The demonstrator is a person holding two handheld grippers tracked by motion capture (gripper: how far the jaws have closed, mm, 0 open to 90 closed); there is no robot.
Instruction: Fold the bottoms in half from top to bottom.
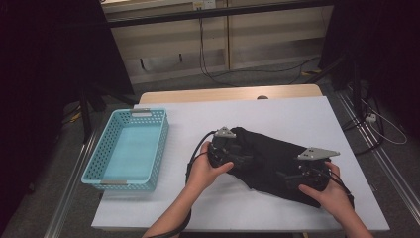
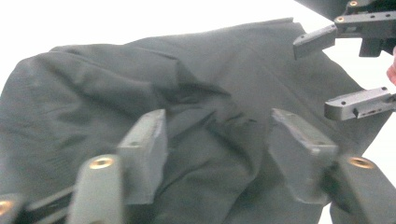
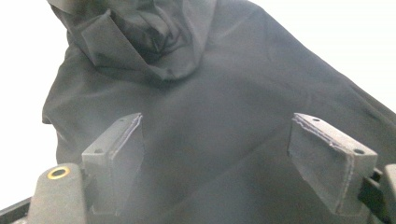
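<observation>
White desk point(image 1: 277, 111) lay under me in the high view, with grey floor and cables beyond it. At its left side sat a blue basket point(image 1: 130, 148), well apart from the black garment point(image 1: 270, 158) bunched at the middle and right of the desk. My left claw point(image 1: 233, 154) rested at the garment's left end and my right claw point(image 1: 302, 179) at its right end near the desk's front edge, each in one of my hands.

From the left gripper view, my left claw point(image 2: 219, 149) stood with its jaws spread apart over the creased black cloth point(image 2: 140, 88), pinching nothing. My other claw point(image 2: 343, 70) showed at the upper right, its jaws also parted, above the far edge of the cloth.

From the right gripper view, my right claw point(image 3: 215, 149) had its jaws held wide, the smooth cloth point(image 3: 224, 107) lying between and below them, no pad pressing it. A folded lump of the garment sat at the top of that view.
</observation>
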